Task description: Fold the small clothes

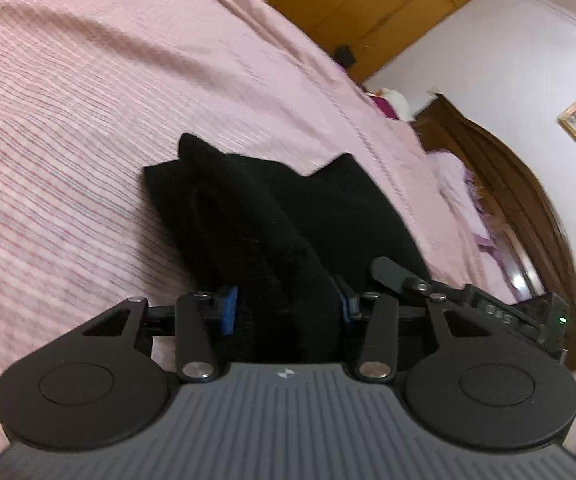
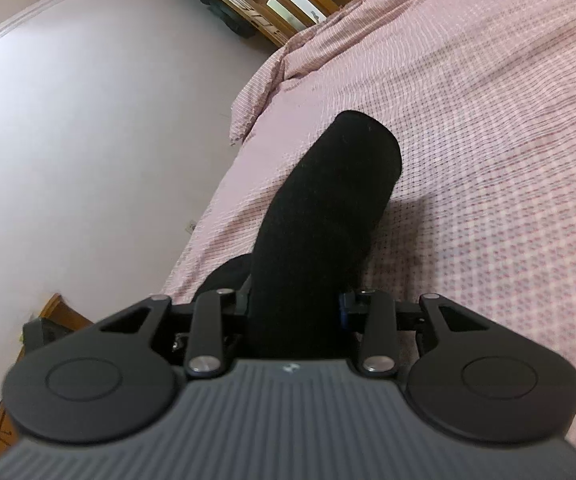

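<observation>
While the black garment runs lengthwise straight ahead of both grippers, its far part trailing onto the pink bedspread, the left gripper and right gripper each clamp a near edge in their jaws, side by side.

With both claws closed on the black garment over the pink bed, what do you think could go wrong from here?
1. The left claw pinches a thick bunch of the black garment, so layers may slip unevenly and spoil the fold.
2. The right claw holds a rolled end of the garment, which could unroll if released carelessly.
3. The pink bedspread may get dragged along.
</observation>
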`<state>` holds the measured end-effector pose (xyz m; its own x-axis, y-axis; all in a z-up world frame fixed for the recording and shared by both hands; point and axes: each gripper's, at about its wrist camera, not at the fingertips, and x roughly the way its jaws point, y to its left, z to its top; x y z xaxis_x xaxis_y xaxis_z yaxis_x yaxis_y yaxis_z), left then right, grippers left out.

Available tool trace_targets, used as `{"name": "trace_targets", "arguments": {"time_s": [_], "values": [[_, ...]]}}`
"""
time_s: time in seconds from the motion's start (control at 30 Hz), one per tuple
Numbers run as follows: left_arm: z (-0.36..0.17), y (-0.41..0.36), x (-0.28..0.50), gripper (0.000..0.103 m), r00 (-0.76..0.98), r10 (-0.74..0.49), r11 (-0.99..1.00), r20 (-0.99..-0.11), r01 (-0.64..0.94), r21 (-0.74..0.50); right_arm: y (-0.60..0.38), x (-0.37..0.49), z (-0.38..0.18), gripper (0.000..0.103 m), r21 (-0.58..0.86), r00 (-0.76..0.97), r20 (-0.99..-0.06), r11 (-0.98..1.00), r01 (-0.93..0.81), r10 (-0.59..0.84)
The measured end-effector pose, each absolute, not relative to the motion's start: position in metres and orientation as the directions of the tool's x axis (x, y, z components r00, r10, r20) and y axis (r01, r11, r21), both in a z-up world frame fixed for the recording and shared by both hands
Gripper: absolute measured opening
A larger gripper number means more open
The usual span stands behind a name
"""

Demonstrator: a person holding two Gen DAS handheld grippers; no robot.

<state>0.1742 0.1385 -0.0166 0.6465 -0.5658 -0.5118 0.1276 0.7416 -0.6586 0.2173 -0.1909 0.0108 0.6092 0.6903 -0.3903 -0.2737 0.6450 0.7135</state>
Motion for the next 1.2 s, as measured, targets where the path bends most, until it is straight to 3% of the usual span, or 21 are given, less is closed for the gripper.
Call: {"name": "trace_targets", "arguments": {"time_s": [0.33,0.53,0.67,1.0,1.1,1.2], "values": [[-0.015,0.065,0.111,0.050,0.594,-0.602,0.752,-0.534,0.197,-0.630,-0.258,0.134,0.025,0.038,0.682,0.661,-0.399,0.687,-0.250,0.636],[-0.038,0.036,0.093,0.052,0.609,-0.433,0.887,-0.664,0.154,-0.436,-0.288,0.115,-0.011,0.039,0.627,0.687,-0.495,0.766,-0.140,0.531],[-0.046,0.027,0.084,0.062,0.620,-0.393,0.909,-0.679,0.152,-0.388,-0.283,0.114,-0.039,0.051,0.556,0.689,-0.553,0.823,-0.112,0.468],[-0.018,0.017,0.067,0.066,0.688,-0.258,0.966,-0.678,0.159,-0.207,-0.280,0.068,-0.019,0.053,0.437,0.766,-0.520,0.888,-0.141,0.378],[-0.014,0.019,0.054,0.066,0.697,-0.236,0.972,-0.677,0.152,-0.181,-0.285,0.049,-0.009,0.053,0.420,0.796,-0.478,0.893,-0.164,0.371],[-0.022,0.022,0.049,0.066,0.693,-0.206,0.978,-0.691,0.134,-0.157,-0.284,0.040,-0.011,0.052,0.394,0.797,-0.493,0.907,-0.152,0.348]]}}
